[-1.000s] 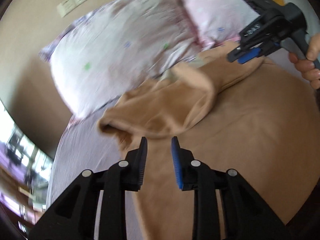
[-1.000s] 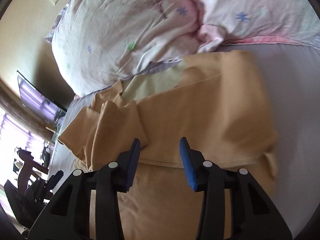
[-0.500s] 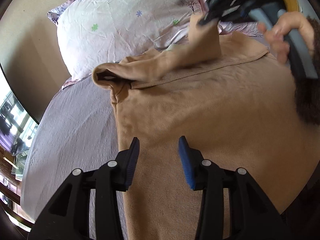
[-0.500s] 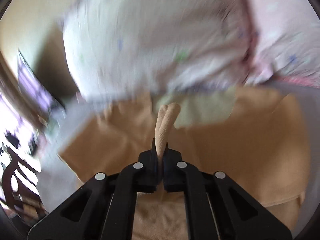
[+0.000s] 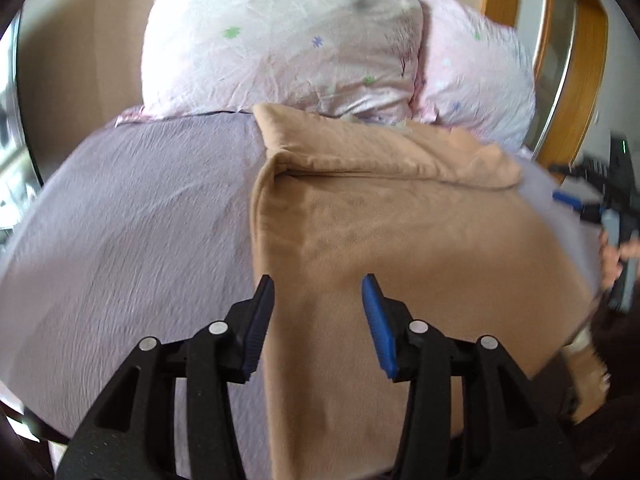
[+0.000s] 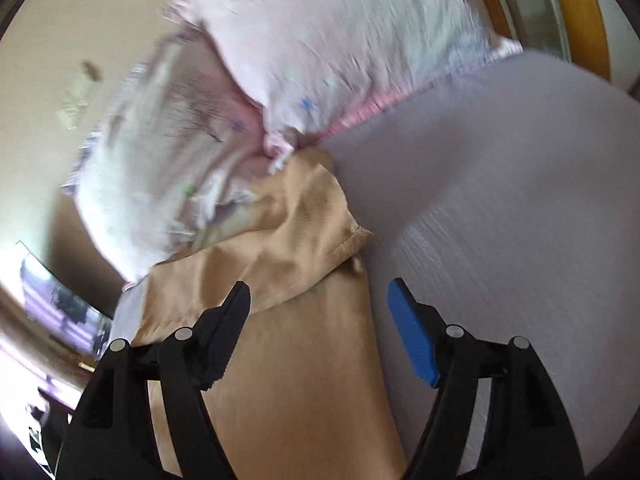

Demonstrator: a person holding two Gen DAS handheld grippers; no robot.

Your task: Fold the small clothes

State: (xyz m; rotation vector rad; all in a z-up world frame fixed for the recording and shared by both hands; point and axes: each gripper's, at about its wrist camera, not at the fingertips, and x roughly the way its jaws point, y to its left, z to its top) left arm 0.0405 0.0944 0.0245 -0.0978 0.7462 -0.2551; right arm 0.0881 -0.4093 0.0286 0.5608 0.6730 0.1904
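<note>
Here, at bottom centre of the left wrist view, left gripper spread wide, nothing between the 2 blue pads, hanging just above the tan garment; left finger over the garment's left folded edge, right finger over its body. Ahead and upward in that frame, a flat tan panel running from the lower middle toward a folded band across the upper middle, that band lying side to side just below the 2 floral pillows. Long axis of the panel, by judgement, bottom to top of the frame, so pointing straight away from the left fingers. Mauve bedsheet filling the left half, garment well right of it. At bottom centre of the right wrist view, right gripper also gaping wide and holding nothing, straddling the garment's right edge: dark finger over cloth, blue finger over bare sheet. Beyond it, toward the middle of that blurred frame, a loose hemmed flap of the garment draped over the panel, its corner up against the pillows. In the left view, right gripper small at the far right edge, beside the garment's right side. Likely next: a grab on the near hem at the bottom of both frames for a fold up toward the band. Left gripper already over the left edge, right gripper on the right edge, neither clearly nearer. Risk, as a guess: loose flap slipping open during the lift.
</note>
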